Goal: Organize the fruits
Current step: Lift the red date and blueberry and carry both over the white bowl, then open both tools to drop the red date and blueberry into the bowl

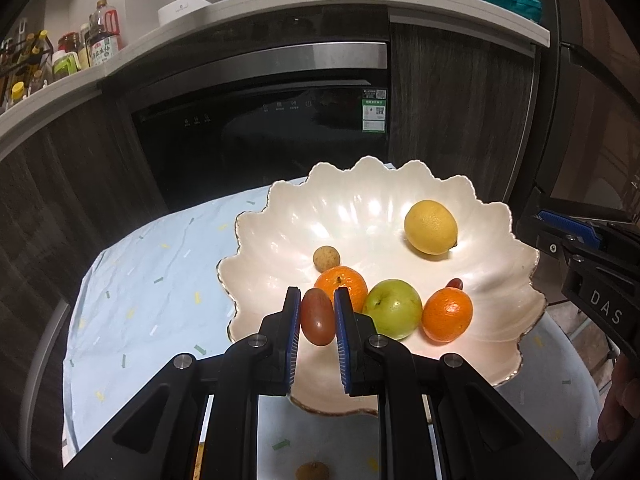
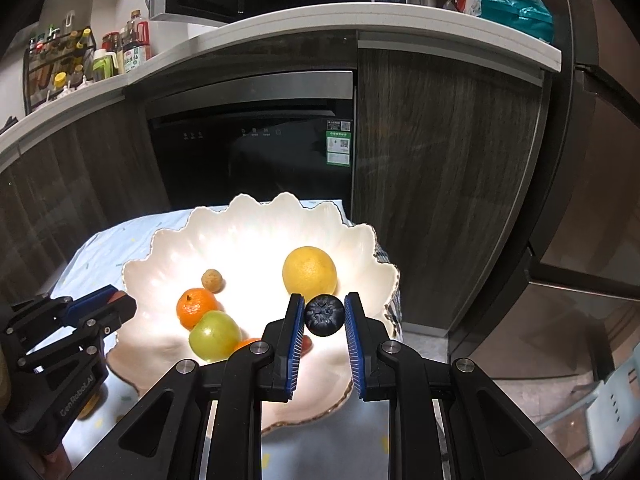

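My left gripper [image 1: 317, 322] is clamped on a reddish oval grape [image 1: 317, 317], blue pads [image 1: 295, 320] pressing it from both sides, jaws only slightly apart, and it hangs over the near rim of the white scalloped bowl [image 1: 280, 208]. My right gripper [image 2: 324, 316] pinches a dark blueberry [image 2: 324, 315] the same way, its crown facing the camera, held above the bowl's near right side. From the left wrist view the right gripper comes in from the right edge, angled toward the bowl, with a bit of my hand [image 1: 618, 404] behind it; from the right wrist view the left gripper reaches in low from the left, fingers pointing at the bowl's rim. Just past the grape sits an orange mandarin [image 1: 340, 285], touching a green apple [image 1: 392, 308], and beside that a second mandarin [image 1: 447, 314] with a small red fruit [image 1: 455, 283] peeking out behind it. A little further in, a small tan longan [image 1: 326, 258] lies on its own, and a yellow lemon [image 1: 430, 227] rests well apart toward the far right. The bowl stands on a pale blue patterned cloth [image 1: 152, 280]. Beyond it there's a dark built-in appliance [image 1: 260, 136] under a white counter [image 1: 280, 0], bottles [image 1: 104, 36] off to the left.
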{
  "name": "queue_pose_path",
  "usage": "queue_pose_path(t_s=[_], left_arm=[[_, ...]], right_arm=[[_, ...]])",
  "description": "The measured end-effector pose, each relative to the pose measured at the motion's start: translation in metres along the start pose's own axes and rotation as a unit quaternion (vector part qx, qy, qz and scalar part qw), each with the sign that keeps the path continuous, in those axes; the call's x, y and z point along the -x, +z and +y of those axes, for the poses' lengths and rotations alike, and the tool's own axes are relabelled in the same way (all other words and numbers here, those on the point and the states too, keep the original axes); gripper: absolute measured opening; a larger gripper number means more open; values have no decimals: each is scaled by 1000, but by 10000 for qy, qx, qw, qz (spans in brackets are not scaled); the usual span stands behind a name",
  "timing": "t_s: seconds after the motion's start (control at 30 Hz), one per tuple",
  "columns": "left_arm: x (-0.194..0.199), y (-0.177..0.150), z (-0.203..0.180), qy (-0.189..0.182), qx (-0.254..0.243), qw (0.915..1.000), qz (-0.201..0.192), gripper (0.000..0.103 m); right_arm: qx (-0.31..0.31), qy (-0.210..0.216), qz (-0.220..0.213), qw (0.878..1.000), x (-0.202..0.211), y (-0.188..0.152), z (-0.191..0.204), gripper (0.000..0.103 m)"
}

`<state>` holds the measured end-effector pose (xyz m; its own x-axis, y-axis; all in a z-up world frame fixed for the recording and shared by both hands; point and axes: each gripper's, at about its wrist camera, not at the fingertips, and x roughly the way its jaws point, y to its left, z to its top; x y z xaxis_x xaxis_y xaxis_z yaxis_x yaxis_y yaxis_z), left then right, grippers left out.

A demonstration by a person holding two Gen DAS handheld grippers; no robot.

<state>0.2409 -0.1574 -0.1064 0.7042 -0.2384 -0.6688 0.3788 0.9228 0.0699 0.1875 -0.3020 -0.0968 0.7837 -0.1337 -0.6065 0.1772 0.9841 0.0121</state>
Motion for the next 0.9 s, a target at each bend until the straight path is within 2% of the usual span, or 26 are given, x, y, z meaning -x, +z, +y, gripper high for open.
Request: queue_pose_path(t_s=[0.33,0.4,0.47,0.53,0.63,0.77,0.9], left_arm=[[-12,4,1,-7,38,10000,52,20],[-13,4,2,-10,43,10000,56,32],[-12,4,2,19,45,10000,19,38],[-12,5,2,44,35,10000,3,43],[-10,6,3,64,47,10000,-48,53],[-5,7,4,102,61,9999,-117,62],[0,8,5,143,77,9997,-165,67]], right_arm=[[-16,-24,91,10000,-15,2,-3,22],[-13,-38,112,9999,-18,2,-3,22],[-28,-97,114,9999,-19,2,-3,24],[-54,-133,96,9999,-19,2,-4,37],[-94,-183,44,9998,-17,1,-4,49],[-95,-224,-26,9997,-13,1,-4,57],[-102,-250,-98,9996,-7,3,-4,63]])
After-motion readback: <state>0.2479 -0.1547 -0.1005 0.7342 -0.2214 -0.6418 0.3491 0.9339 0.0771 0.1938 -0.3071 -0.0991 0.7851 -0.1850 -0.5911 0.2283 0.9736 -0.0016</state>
